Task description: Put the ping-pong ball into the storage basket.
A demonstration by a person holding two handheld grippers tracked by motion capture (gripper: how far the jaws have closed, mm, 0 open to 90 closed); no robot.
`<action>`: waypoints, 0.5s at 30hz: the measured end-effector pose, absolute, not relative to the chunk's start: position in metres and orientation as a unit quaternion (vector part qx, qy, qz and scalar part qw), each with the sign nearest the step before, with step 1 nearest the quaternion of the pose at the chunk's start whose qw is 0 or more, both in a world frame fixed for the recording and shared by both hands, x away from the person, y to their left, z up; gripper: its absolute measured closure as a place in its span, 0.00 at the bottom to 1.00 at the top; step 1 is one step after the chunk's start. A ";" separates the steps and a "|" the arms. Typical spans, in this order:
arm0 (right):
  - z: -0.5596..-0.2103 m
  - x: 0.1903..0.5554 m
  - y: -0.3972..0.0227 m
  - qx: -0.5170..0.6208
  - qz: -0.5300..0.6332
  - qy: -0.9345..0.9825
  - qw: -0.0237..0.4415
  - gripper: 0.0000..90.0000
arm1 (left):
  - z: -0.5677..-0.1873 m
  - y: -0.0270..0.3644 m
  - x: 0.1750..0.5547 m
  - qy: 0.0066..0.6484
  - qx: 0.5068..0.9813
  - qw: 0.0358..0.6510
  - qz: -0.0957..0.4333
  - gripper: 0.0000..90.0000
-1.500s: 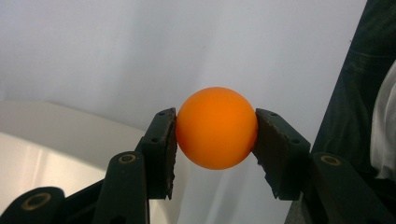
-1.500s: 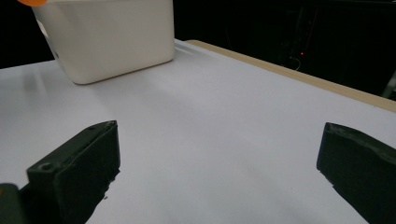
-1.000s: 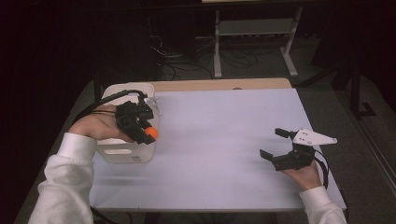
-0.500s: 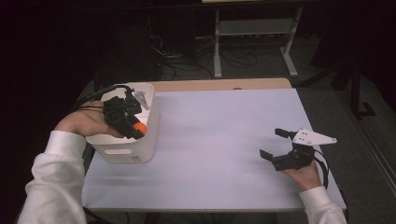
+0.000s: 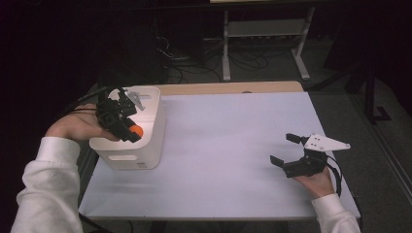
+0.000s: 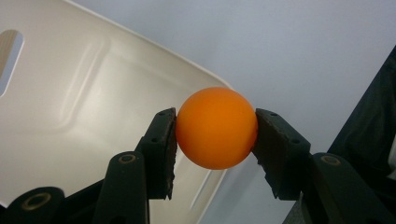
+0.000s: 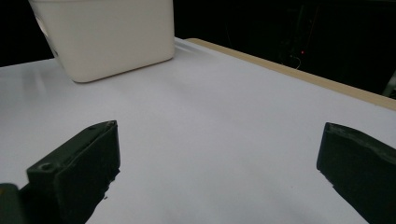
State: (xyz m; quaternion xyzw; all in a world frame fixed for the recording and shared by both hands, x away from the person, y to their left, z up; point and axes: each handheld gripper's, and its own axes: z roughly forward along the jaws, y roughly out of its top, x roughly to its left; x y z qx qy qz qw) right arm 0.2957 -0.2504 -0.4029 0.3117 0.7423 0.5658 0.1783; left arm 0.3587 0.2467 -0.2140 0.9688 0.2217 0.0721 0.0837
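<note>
— Two black jaws press on a smooth, matt orange ball (image 6: pixel 216 127) in the left gripper view, one ridged pad against each side, so the left gripper (image 6: pixel 215 140) is clamped on it. What lies past the ball?

— The glossy cream plastic of the white bin (image 6: pixel 70 107): a rounded rim, moulded panels inside, and a slot-shaped handle cut-out at the far left. The ball hangs at the rim's corner, half over the bin's inside and half over the pale table (image 6: pixel 280 51).

— And from the high view?

— There the bin (image 5: pixel 141 145) is a tall box with rounded corners standing at the table's left edge, another handle slot in its near wall. The left gripper (image 5: pixel 131 131) sits over its open top, the ball (image 5: pixel 138 130) a small orange dot at its tip, a hand and white sleeve (image 5: pixel 48 184) behind it. The ridged pads cannot be made out from up there.

— The other tool?

— The right gripper (image 5: pixel 285 149) rests low near the table's right front edge, well apart from the bin, jaws spread with nothing between them, a grey three-cornered plate (image 5: pixel 324 143) on top. Its own view shows the two chunky jaws wide apart over the flat matt tabletop (image 7: pixel 210 140), then the bin's outer wall (image 7: pixel 107 32) far off, and a tan wooden strip (image 7: pixel 299 74) edging the table's far side.
</note>
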 end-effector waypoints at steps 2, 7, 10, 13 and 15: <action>-0.403 0.296 -0.251 0.309 0.566 0.742 0.182 0.00 | -0.213 0.249 0.360 0.224 0.968 0.084 0.071 0.56; -0.403 0.297 -0.251 0.308 0.566 0.742 0.182 0.00 | -0.213 0.252 0.364 0.228 0.968 0.071 0.074 0.56; -0.403 0.297 -0.250 0.308 0.566 0.743 0.181 0.00 | -0.213 0.254 0.365 0.227 0.969 0.069 0.073 0.56; -0.403 0.296 -0.251 0.310 0.566 0.743 0.179 0.00 | -0.213 0.256 0.367 0.232 0.968 0.065 0.075 0.56; -0.403 0.297 -0.251 0.309 0.567 0.743 0.179 0.00 | -0.215 0.258 0.368 0.238 0.966 0.062 0.074 0.56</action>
